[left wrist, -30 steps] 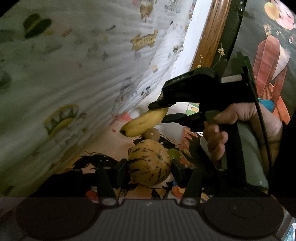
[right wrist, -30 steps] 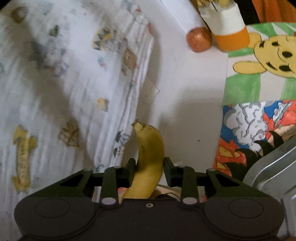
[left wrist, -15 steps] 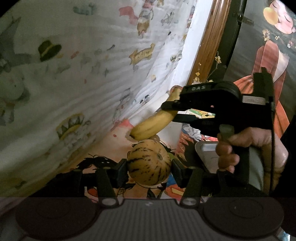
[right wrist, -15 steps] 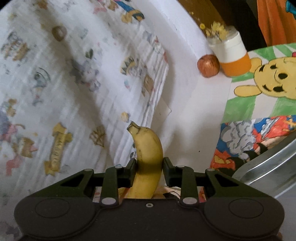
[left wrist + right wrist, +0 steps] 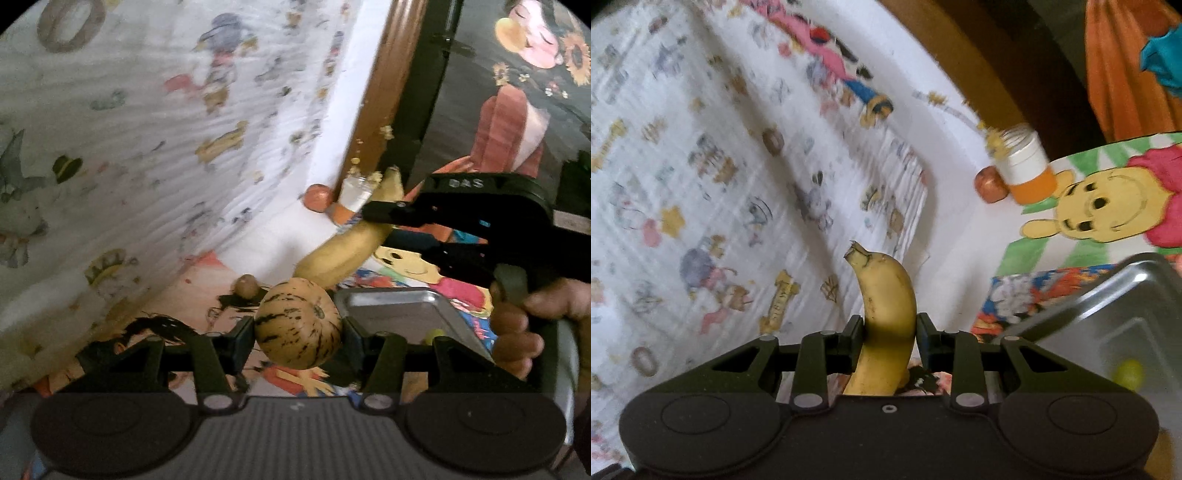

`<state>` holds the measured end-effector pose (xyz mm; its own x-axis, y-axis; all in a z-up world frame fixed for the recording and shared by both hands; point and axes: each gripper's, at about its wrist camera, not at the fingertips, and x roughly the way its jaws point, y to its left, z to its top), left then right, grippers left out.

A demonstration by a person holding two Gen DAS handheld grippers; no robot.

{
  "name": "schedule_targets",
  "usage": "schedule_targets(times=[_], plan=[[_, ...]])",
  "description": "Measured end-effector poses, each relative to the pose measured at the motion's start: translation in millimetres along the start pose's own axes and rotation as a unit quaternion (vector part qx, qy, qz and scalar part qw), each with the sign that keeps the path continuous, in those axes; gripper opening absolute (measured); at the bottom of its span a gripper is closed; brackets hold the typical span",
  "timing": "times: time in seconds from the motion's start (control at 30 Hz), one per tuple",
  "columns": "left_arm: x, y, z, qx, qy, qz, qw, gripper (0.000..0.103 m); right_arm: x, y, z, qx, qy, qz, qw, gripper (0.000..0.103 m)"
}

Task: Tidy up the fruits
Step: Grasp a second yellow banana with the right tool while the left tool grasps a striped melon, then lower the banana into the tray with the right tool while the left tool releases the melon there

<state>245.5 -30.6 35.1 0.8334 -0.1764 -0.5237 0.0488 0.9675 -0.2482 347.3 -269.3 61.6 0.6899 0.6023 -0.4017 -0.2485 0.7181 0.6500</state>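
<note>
Both fruits have come up off the tabletop [image 5: 280, 236] since a second ago, and the metal tray [image 5: 402, 314], which was out of the left view then, now shows just behind the melon. I judge both hands are carrying their loads toward it.

The left tool [image 5: 298, 330] is clamped on the striped melon [image 5: 298, 325], pads on both flanks, low in the centre of its view. The right tool [image 5: 889, 328] is clamped on the banana [image 5: 886, 317], whose tip stands toward 12 o'clock; from the left view it hangs at 1 o'clock from the melon, above the tray's far edge.

A small brown fruit [image 5: 246, 286] lies on the tabletop at 10 o'clock from the melon, not yet picked. An orange-and-white jar [image 5: 1028, 166] and a round reddish fruit [image 5: 989, 186] touching it sit against the wall at 1 o'clock in the right view. A small yellow-green fruit [image 5: 1128, 373] already rests in the tray.

The two tools are close together, so they may bump over the tray.
</note>
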Motion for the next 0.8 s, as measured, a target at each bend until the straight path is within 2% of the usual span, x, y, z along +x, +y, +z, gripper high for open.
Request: schedule_targets(times=[0.2, 0.43, 0.8], plan=[[-20, -31, -8, 0.01, 0.001, -0.021, 0.9997, 0.056, -76, -10, -3, -0.014, -0.015, -0.019, 1.0, 0.033], [-36, -70, -28, 0.022, 0.012, -0.054, 0.9982, 0.056, -151, -31, -22, -0.014, -0.014, -0.056, 0.998, 0.033], [-41, -107, -65, 0.043, 0.051, -0.096, 0.9931, 0.056, -213, -75, -57, 0.022, 0.013, -0.115, 0.993, 0.033]])
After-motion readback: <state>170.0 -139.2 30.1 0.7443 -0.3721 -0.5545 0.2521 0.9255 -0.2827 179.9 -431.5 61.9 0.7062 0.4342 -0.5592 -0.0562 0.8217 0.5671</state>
